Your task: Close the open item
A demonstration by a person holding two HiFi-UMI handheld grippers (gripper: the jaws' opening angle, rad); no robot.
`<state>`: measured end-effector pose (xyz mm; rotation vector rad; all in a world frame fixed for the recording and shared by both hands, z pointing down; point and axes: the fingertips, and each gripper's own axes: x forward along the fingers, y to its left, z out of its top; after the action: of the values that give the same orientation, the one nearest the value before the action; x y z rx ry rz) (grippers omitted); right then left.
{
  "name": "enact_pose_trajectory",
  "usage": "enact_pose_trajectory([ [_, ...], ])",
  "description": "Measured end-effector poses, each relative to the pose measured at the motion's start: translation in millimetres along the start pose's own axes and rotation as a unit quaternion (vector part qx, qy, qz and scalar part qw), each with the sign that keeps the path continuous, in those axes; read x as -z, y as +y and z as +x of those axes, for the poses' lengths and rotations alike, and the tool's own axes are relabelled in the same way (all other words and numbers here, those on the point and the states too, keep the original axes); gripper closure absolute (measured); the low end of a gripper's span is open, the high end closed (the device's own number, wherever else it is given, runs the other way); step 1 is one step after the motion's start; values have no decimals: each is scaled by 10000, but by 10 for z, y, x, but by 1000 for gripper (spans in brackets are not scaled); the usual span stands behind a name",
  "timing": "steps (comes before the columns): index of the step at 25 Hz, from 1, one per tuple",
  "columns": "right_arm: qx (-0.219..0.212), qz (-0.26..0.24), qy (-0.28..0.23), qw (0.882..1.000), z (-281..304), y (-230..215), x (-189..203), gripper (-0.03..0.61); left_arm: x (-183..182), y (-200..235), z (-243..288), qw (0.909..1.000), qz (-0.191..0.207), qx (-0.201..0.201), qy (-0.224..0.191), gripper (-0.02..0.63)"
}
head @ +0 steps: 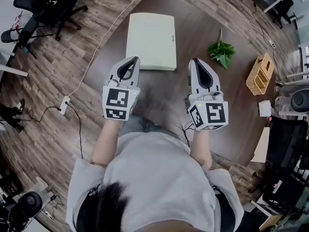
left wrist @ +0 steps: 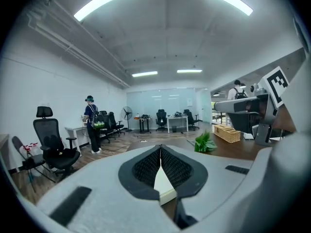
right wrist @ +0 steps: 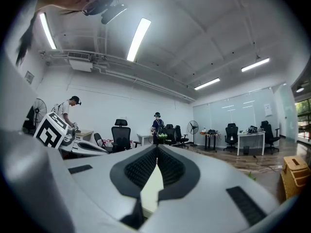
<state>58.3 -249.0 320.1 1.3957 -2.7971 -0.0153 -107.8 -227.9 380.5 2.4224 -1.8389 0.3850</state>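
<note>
A flat white rectangular case [head: 150, 40] lies on the brown table [head: 159, 95], and its lid looks down flat. My left gripper [head: 131, 62] hovers just short of the case's near left corner, its jaws shut with nothing between them. Off the near right corner, my right gripper [head: 198, 63] is also shut and empty. In the left gripper view the left gripper's [left wrist: 160, 148] pads meet at the tip, with a sliver of the white case [left wrist: 163, 181] behind them. The right gripper view shows the right gripper [right wrist: 157, 149] the same way, pale case [right wrist: 153, 188] below.
A small green plant [head: 221, 52] and a wooden organizer [head: 260, 74] stand on the table's right side. Black office chairs [head: 46, 6] are on the floor at far left. A power strip [head: 64, 104] with cables lies left of the table. A person [left wrist: 91, 123] stands far off.
</note>
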Motion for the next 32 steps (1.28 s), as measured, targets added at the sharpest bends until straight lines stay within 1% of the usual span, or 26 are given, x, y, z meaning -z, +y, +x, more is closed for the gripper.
enact_pose_trajectory([
  [3,-34,-47,-43,10000,-76,13,-38,565,-111,43,-169,9994,-91,-230,-258,604],
  [7,-74,-100,-114,9999,-192,31,-103,565,-262,42,-388,9978,-129,-416,-508,604],
  [16,-157,-164,-376,9990,-432,82,-285,565,-568,-31,-778,9924,-228,-677,-1000,604],
  [26,-173,-169,-567,9981,-626,90,-420,565,-724,-74,-1019,9868,-392,-842,-1329,604],
  [32,-160,-201,-634,9977,-704,89,-452,565,-726,-143,-1066,9860,-340,-874,-1380,604],
])
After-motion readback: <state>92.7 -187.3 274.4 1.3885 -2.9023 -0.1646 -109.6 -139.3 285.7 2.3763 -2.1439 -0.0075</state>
